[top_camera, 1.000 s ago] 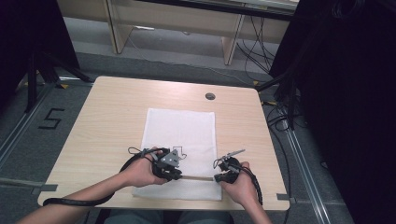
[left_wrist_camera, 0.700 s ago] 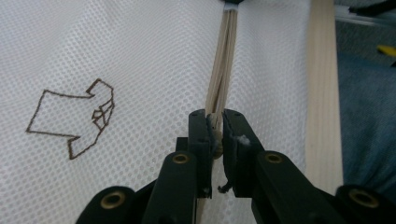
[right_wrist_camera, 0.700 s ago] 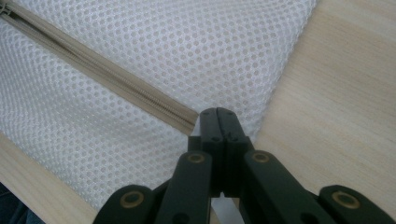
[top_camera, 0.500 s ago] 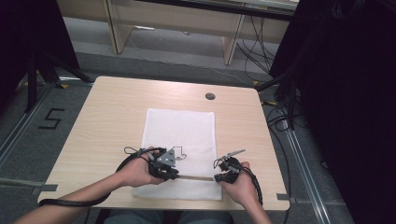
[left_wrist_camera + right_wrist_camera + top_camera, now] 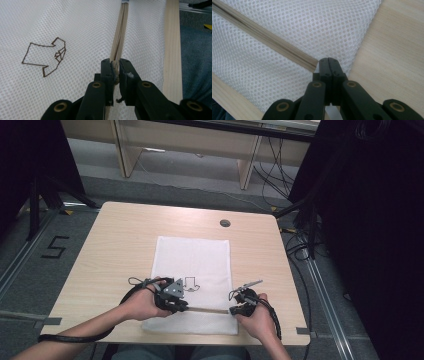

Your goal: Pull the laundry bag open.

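White mesh bag (image 5: 194, 280) lies flat at the centre of the wooden table (image 5: 120, 245) in the high view, a small brown shirt outline (image 5: 46, 56) drawn on it. A beige zipper (image 5: 207, 309) runs across its lower part. The left gripper (image 5: 175, 302), at lower centre of the high view, has its jaws clamped on the zipper's pull (image 5: 115, 71). The right gripper (image 5: 239, 306), lower right of centre, has its jaws pressed together on the bag's edge beside the zipper's end (image 5: 313, 63).
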